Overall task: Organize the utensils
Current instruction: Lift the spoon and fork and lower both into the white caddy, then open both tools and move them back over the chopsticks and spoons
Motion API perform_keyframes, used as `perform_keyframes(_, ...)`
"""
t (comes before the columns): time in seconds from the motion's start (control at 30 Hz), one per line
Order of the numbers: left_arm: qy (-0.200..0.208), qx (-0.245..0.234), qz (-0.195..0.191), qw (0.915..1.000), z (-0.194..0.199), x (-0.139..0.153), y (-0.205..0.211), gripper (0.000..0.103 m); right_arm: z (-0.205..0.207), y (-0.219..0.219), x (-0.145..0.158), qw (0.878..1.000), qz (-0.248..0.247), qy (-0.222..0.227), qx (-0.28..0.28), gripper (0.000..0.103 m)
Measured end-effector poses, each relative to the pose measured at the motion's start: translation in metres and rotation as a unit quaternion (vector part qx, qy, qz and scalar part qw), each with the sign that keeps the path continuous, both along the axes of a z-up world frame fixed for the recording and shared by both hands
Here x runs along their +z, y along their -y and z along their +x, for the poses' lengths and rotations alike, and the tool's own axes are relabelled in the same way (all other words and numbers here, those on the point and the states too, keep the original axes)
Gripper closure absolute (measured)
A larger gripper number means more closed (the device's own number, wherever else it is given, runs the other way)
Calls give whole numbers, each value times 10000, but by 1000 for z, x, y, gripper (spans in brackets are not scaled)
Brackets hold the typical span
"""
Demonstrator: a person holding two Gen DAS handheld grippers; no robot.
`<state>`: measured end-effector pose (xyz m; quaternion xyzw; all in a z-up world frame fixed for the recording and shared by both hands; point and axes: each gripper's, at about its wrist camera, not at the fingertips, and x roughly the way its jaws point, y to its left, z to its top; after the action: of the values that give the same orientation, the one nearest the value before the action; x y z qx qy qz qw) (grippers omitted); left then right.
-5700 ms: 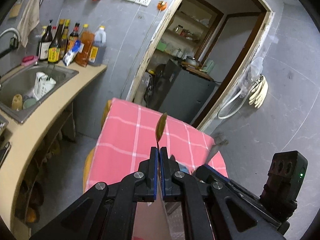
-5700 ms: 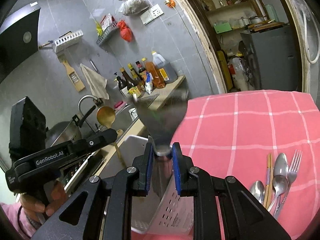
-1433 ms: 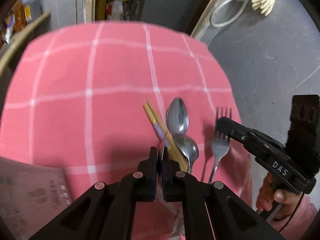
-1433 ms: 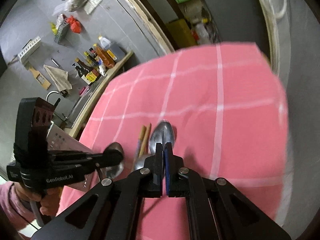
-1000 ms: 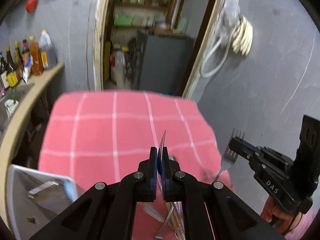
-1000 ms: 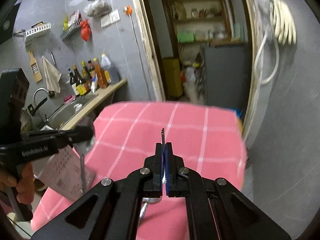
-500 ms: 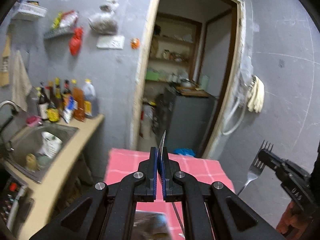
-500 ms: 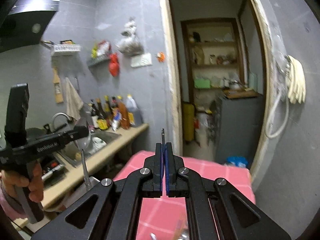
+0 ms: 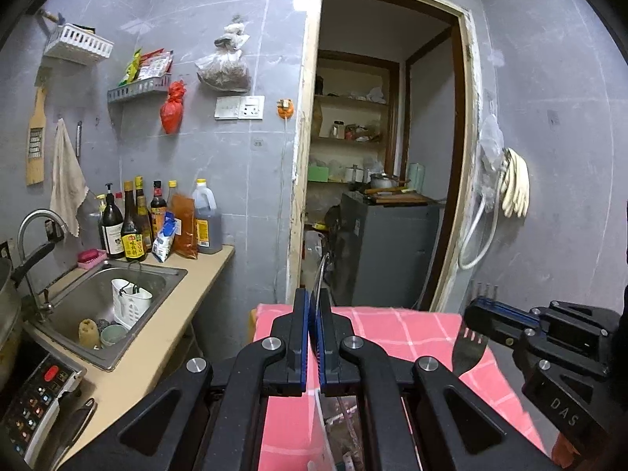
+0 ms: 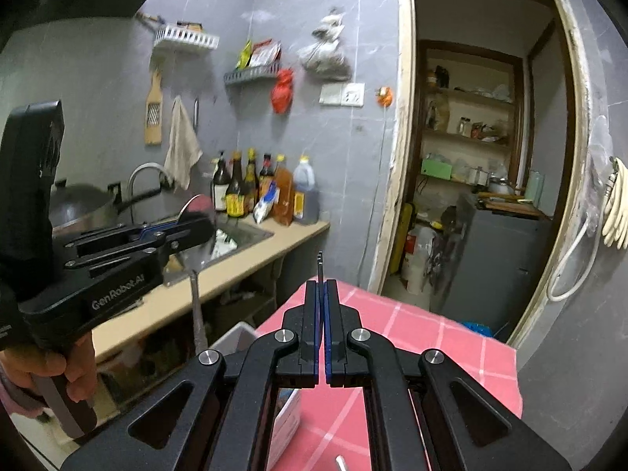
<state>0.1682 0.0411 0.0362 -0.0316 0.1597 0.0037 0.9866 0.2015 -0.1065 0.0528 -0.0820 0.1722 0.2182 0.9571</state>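
Both grippers have lifted away from the pink checked tablecloth (image 9: 396,324) since a second ago, each carrying a utensil, and the views now take in the kitchen wall and doorway rather than the table top.

Largest of the task's things is the white perforated plastic utensil basket (image 10: 239,333), only a corner of it showing at the table's near-left edge. Over it, the left gripper (image 9: 314,302) is clamped on a steel spoon (image 10: 198,210), bowl up, handle hanging down. The right gripper (image 10: 322,294) is clamped on a steel fork (image 9: 469,347), tines up — edge-on in its own view, it looks like a thin sliver.

To finish the step well, I would lower each handle-first into the basket, one at a time, keeping the two tools from crossing, and let go only once the handle is inside the walls.

The basket's compartments and contents are hidden behind the gripper bodies. What remains on the cloth is cut off — one small metal end (image 10: 340,462) shows, unidentifiable.
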Motion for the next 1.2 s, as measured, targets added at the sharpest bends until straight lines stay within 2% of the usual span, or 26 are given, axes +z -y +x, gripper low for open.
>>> perform_keyframes(0.23, -347, -102, -360, 9987, 1, -22, -10, 99, 5, 7, -20, 9990, 101, -447, -4, 101)
perform_keyframes(0.47, -608, -165, -448, 9970, 1, -32, -14, 99, 11, 8, -35, 9974, 181, -704, -16, 101)
perform_keyframes(0.77, -1120, -326, -953, 9886, 7, -41, -25, 98, 19, 12, -47, 9934, 357, -1089, -19, 98)
perform_keyframes(0.8, -1179, -340, -1031, 9871, 7, -42, -26, 93, 19, 13, -47, 9933, 376, -1097, -23, 94)
perform_keyframes(0.9, -1074, -331, -1216, 9862, 2, -42, -30, 63, 16, 18, -44, 9931, 541, -1043, -59, 76)
perform_keyframes(0.93, -974, -316, -1315, 9860, -2, -40, -31, 56, 14, 21, -42, 9930, 605, -1011, -93, 70)
perform_keyframes(1.07, -911, -284, -1328, 9865, -4, -34, -30, 56, 7, 40, -33, 9917, 908, -825, -375, 60)
perform_keyframes(1.13, -864, -297, -1316, 9871, -5, -30, -27, 41, 4, 55, -26, 9899, 1116, -692, -537, 37)
perform_keyframes(1.2, -718, -320, -1330, 9880, -8, -24, -22, 28, -1, 69, -21, 9878, 1289, -564, -672, 25)
